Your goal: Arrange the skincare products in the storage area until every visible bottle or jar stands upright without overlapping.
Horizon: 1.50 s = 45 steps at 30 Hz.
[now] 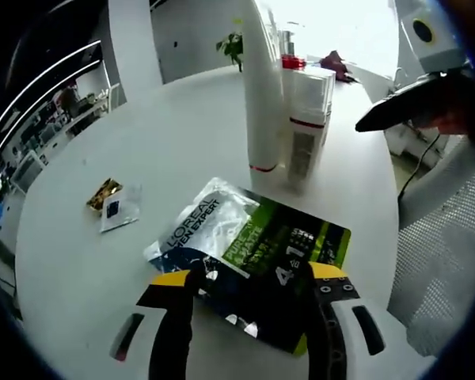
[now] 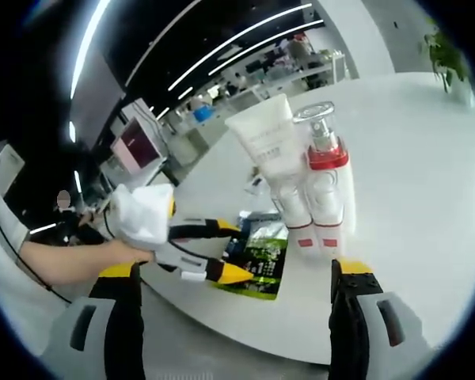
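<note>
In the left gripper view, the left gripper (image 1: 249, 281) holds its jaws wide over a flat sachet (image 1: 249, 257) lying on the white worktop (image 1: 150, 150). Beyond it stand a white tube (image 1: 261, 95) and a pump bottle (image 1: 305, 119), touching. A small foil packet (image 1: 111, 203) lies well apart.

In the right gripper view, the right gripper (image 2: 233, 281) has its jaws wide, near the tube (image 2: 273, 162) and bottle (image 2: 326, 186); the left gripper (image 2: 214, 252) is at the sachet (image 2: 261, 257).
</note>
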{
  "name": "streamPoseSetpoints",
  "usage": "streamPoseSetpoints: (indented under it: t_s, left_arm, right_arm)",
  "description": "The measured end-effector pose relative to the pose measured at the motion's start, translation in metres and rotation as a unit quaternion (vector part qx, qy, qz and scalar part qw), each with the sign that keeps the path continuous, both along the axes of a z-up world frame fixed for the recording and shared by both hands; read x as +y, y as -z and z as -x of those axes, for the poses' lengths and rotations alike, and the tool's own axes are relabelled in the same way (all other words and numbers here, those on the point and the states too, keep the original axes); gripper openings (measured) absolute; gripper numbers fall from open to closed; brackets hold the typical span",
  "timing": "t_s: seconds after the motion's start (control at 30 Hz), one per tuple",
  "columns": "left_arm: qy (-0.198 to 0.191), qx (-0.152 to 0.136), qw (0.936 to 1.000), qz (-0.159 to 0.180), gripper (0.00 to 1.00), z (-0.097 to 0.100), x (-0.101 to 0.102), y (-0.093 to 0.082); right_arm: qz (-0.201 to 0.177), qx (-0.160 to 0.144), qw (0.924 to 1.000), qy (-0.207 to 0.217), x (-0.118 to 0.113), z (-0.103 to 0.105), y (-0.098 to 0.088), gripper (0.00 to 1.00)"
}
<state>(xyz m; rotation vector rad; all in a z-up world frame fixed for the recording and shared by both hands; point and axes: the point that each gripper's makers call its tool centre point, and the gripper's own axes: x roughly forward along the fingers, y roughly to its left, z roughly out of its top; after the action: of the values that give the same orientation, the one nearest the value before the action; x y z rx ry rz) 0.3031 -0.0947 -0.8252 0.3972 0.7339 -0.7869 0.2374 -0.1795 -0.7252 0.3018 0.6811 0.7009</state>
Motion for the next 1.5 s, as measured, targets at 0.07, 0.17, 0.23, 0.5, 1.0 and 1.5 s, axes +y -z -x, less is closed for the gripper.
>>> streamPoseSetpoints:
  t_s: [0.07,0.17,0.23,0.5,1.0,1.5]
  left_arm:
    - [0.001,0.001,1.0,0.001,0.58,0.0,0.0,0.0]
    - [0.0,0.002,1.0,0.002,0.58,0.0,0.0,0.001]
    - [0.0,0.003,1.0,0.002,0.58,0.0,0.0,0.001]
    - [-0.006,0.006,1.0,0.001,0.6,0.0,0.0,0.0]
    - [-0.051,-0.022,0.9966,0.061,0.72,-0.004,0.014,-0.036]
    - [-0.106,-0.05,0.9873,0.107,0.87,0.009,0.048,-0.063]
  right_arm:
    - [0.0,0.0,1.0,0.0,0.0,0.0,0.0,0.99]
    - [0.0,0.0,1.0,0.0,0.0,0.0,0.0,0.99]
    - [0.001,0.0,1.0,0.0,0.0,0.0,0.0,0.99]
    - [0.003,0.0,1.0,-0.002,0.0,0.0,0.001,0.99]
    - [0.016,-0.007,0.9998,-0.007,0.0,0.0,0.004,0.98]
    - [0.014,-0.028,0.9994,-0.014,0.003,-0.002,-0.001,0.97]
